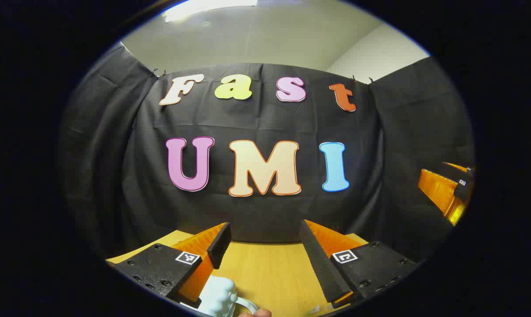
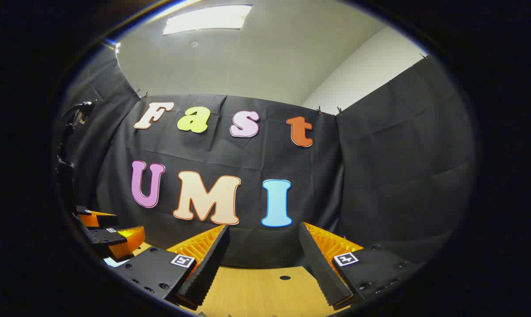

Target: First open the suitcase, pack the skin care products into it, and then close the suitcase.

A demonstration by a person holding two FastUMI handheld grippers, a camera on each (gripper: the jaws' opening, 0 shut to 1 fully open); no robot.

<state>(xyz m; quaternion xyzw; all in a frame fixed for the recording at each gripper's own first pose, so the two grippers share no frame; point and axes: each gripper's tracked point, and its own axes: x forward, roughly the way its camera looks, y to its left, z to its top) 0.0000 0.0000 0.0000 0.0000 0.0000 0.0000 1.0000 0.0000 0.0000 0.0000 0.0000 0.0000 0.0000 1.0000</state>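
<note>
My left gripper (image 1: 264,229) is held level over the wooden table (image 1: 270,273), facing the black cloth wall. Its fingers stand wide apart with nothing between them. A white, bumpy item (image 1: 219,297) with a thin loop lies low at the bottom edge, just under the left finger; I cannot tell what it is. My right gripper (image 2: 263,229) is also open and empty above the table (image 2: 256,290). In the left gripper view the right gripper (image 1: 450,189) shows at the far right. The left gripper (image 2: 109,231) shows at the far left of the right gripper view, fingers apart.
The black cloth wall closes off the far side of the table and both sides. A small dark hole (image 2: 285,278) marks the tabletop ahead of the right gripper. A fingertip (image 1: 256,313) peeks in at the bottom edge beside the white item.
</note>
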